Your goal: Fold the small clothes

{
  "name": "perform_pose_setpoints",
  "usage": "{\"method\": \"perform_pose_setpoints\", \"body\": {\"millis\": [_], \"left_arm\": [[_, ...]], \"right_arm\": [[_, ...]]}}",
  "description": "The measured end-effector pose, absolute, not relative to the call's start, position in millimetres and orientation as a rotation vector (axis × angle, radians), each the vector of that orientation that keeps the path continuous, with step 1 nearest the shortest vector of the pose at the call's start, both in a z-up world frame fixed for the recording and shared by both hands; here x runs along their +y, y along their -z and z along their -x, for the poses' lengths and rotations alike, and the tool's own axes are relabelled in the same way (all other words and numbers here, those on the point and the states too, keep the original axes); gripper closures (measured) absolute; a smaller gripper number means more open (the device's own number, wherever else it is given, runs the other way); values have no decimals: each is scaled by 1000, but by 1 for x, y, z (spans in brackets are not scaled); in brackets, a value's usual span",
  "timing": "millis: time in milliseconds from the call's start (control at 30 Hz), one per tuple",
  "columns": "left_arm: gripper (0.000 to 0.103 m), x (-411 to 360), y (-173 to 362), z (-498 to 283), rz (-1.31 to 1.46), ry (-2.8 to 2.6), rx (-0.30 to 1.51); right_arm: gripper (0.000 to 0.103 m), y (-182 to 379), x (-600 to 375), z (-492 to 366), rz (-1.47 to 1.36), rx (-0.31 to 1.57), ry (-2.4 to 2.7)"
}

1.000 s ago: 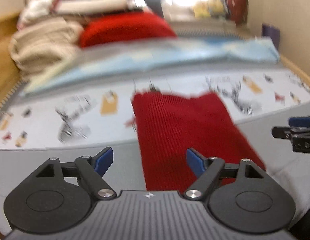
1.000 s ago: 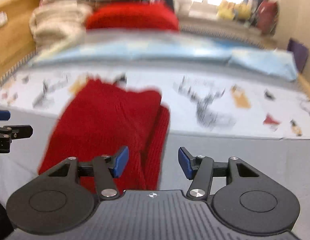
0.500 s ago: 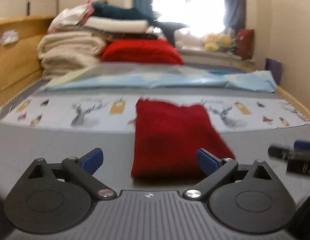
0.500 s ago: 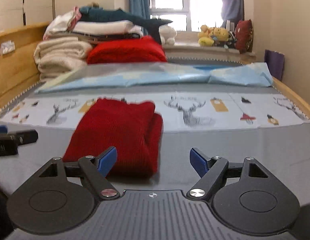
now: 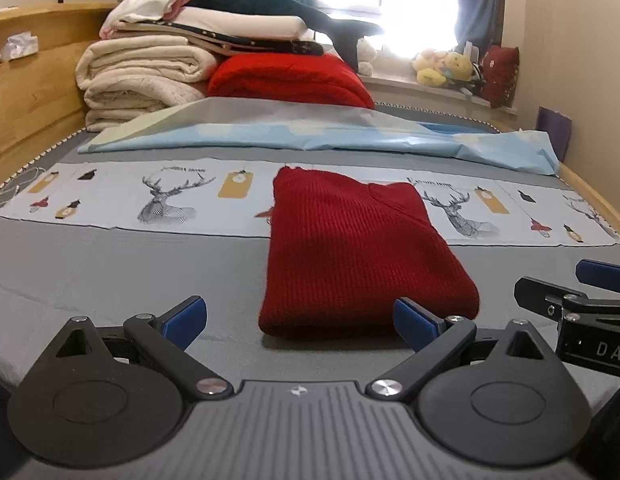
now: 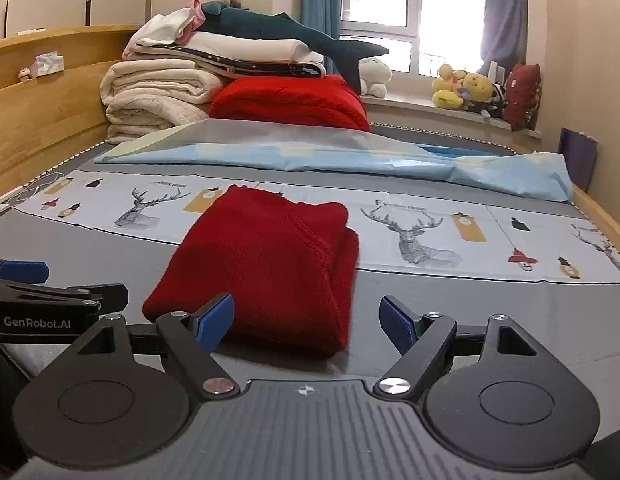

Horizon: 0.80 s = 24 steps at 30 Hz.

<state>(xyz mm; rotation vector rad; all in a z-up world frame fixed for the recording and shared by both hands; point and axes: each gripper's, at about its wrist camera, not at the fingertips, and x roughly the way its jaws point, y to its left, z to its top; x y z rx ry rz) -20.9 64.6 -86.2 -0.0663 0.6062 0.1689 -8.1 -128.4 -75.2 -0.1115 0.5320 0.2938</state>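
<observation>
the left hand-held gripper (image 5: 299, 320) has its jaws spread wide, having just been opening, with nothing held; the near edge of the folded red sweater (image 5: 350, 248) shows in the gap ahead of its blue pads. the right hand-held gripper (image 6: 307, 318) is also wide apart and empty, its jaws likewise just opened, with the sweater's near right corner just ahead of its left pad. the sweater lies flat on the grey bed (image 5: 109, 264), its far end over a pale strip printed with deer (image 6: 414, 236). beyond that lies a light blue sheet (image 5: 310, 136). farther back sit a red blanket (image 6: 289, 100), a stack of cream bedding (image 5: 141, 76) and a dark plush shark (image 6: 277, 28), with soft toys (image 6: 466, 88) on the windowsill.
</observation>
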Motion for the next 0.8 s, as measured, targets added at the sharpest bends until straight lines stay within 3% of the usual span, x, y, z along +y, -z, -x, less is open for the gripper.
{"method": "perform_pose_setpoints", "body": {"millis": [800], "left_arm": [[3,68,94,13,114,-148,633]], "right_arm": [[21,78,-105,-2,112,535,-307]]}}
